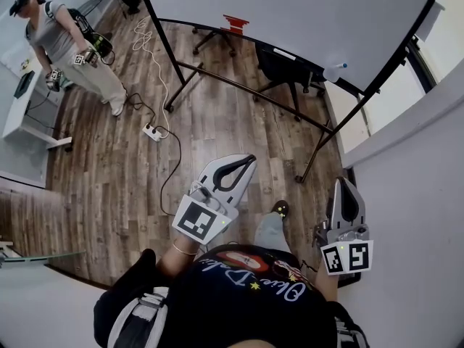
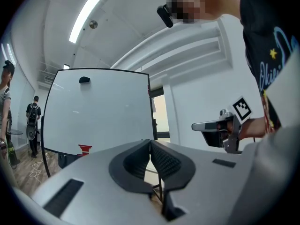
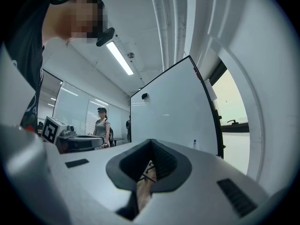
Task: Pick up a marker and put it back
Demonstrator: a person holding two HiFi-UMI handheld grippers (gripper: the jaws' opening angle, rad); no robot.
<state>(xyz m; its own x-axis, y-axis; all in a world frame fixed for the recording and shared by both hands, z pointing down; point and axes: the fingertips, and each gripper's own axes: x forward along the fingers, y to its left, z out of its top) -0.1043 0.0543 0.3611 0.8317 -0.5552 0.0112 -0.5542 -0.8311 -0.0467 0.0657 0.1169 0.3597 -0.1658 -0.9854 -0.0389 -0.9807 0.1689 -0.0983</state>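
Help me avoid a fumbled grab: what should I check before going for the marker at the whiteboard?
1. Target marker in sight at the whiteboard's lower edge: ok.
2. Jaws of right hand-held gripper open for the grab: not ok, shut, nothing between them.
3. Spare left hand-held gripper empty: ok, shut on nothing.
4. Loose cable and power strip out of the way: ok, they lie off to the left.
5. Other person clear of the board: ok.
6. Cap on marker: cannot tell, too small.
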